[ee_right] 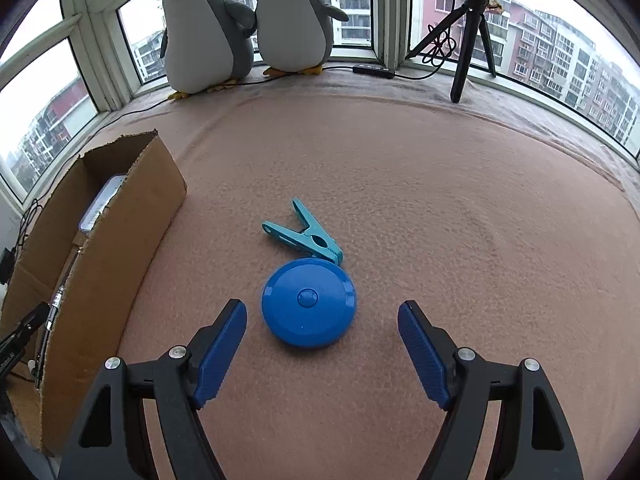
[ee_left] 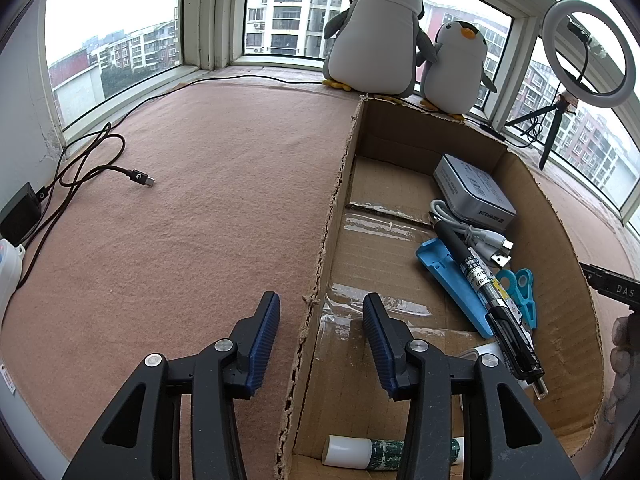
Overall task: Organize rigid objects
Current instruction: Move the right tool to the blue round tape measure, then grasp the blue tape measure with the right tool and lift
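On a window ledge covered in pinkish-brown felt (ee_right: pixel 440 184), the right hand-held gripper (ee_right: pixel 322 354) hangs with its blue ribbed pads spread wide and nothing between them, angled down toward a round blue plastic disc with a centre button (ee_right: pixel 308 302) that lies flat on the felt just ahead of the fingertips; a teal plastic clothes peg (ee_right: pixel 307 232) rests just beyond the disc, its closed tip touching or nearly touching the disc's far edge. To the left stands an open brown cardboard box (ee_left: pixel 340 184), over whose torn left wall the left hand-held gripper (ee_left: pixel 320 332) hovers, one pad outside the box and one over its floor, the pads a modest gap apart and gripping nothing. Inside the box lie a grey rectangular tin (ee_left: pixel 474 192), a coiled white USB cable (ee_left: pixel 470 232), a black pen with a clear barrel (ee_left: pixel 490 292) resting across a light-blue plastic tray (ee_left: pixel 452 284), a second teal clothes peg (ee_left: pixel 522 292) and, near the front wall, a white-capped green tube (ee_left: pixel 368 452). Two plush grey-and-white penguins (ee_right: pixel 244 24) stand side by side against the window, with a black tripod (ee_right: pixel 466 36) to their right and a black charging cable (ee_left: pixel 100 168) lying left of the box
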Demonstrator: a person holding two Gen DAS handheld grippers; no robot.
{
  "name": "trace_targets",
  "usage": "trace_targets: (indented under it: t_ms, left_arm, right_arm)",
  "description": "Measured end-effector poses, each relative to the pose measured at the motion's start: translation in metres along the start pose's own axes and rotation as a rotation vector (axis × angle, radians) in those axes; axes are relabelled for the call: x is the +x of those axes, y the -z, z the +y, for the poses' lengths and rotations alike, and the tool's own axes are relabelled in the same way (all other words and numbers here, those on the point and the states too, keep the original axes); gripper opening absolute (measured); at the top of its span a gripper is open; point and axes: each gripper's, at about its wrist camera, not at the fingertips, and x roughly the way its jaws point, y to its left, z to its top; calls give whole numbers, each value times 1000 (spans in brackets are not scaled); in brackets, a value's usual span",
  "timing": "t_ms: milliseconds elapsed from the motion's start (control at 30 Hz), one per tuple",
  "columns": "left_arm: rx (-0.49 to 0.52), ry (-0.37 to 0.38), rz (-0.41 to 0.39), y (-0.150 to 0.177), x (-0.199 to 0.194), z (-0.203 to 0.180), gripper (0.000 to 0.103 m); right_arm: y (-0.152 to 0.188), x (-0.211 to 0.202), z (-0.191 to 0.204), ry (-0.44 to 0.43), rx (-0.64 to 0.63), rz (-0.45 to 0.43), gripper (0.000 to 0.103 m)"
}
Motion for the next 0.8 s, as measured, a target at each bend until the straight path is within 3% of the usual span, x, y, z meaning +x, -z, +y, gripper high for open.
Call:
trace_targets:
  t_ms: [400,633,800]
  left_arm:
    - [0,-1,0,1,0,0,47]
    - [0,-1,-1,1,0,0,47]
    - [0,-1,-1,0,0,0,47]
  right_arm:
    - [-2,12,11,53,-27,25,70]
    - [-4,10,10,52,-26,29,48]
    - [-2,8,10,47,-19,27,46]
